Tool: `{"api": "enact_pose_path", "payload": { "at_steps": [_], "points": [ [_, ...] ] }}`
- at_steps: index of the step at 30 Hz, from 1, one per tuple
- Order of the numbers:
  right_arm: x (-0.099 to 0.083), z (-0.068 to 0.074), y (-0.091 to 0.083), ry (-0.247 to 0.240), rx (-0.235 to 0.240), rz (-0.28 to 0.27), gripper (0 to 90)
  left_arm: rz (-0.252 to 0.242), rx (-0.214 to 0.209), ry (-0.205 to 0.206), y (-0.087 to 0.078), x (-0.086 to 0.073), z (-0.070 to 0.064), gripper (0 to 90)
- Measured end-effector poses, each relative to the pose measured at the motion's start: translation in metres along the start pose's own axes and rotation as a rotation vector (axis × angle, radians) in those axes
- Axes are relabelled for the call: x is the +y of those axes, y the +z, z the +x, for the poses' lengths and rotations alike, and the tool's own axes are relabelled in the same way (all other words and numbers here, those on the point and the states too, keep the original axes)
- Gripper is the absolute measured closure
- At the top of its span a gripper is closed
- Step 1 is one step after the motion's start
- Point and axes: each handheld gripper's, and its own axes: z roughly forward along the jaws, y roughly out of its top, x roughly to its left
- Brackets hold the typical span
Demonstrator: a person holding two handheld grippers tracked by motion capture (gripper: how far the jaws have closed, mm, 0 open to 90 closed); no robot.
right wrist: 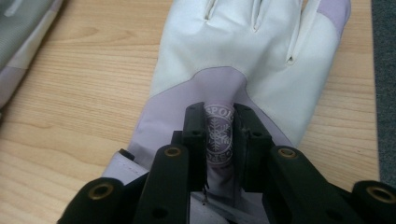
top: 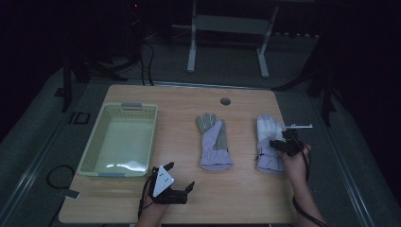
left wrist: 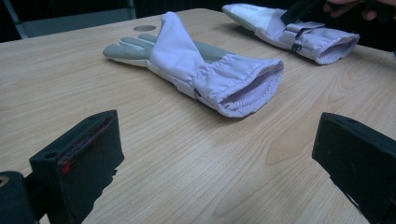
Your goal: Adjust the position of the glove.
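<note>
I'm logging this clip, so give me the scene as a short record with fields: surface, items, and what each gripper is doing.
surface: wooden table
container: pale green basket, at the table's left
middle glove: lies flat, palm up, untouched
right glove: pinched at its back
right gripper: jaws closed on a fold of the right glove
left gripper: jaws apart, over bare table near the front edge

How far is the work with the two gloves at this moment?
Nothing looks finished: the basket has no glove in it. In hand: the right gripper has its jaws pinched on the back of the right glove, which lies flat on the table. The left gripper is open near the table's front edge, facing the middle glove. Both gloves probably have to be moved.
</note>
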Motion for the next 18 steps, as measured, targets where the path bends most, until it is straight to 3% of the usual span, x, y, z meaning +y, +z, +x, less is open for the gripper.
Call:
{"api": "enact_pose_path", "payload": {
  "at_steps": [6, 11, 13, 18],
  "points": [
    [0.001, 0.002, 0.006, -0.015, -0.01, 0.016, 74.0, 0.002, -0.004, 0.002, 0.0, 0.0, 0.0, 1.8],
    [0.008, -0.001, -0.005, -0.031, 0.012, -0.017, 61.2, 0.0, -0.006, 0.003, 0.0, 0.0, 0.0, 1.9],
    [0.01, -0.003, -0.012, -0.063, 0.024, -0.054, 56.3, 0.002, -0.006, 0.005, 0.0, 0.0, 0.0, 1.9],
    [0.014, -0.007, -0.021, -0.168, 0.068, -0.064, 52.5, 0.005, -0.005, 0.008, 0.0, 0.0, -0.001, 1.9]
  ]
}}
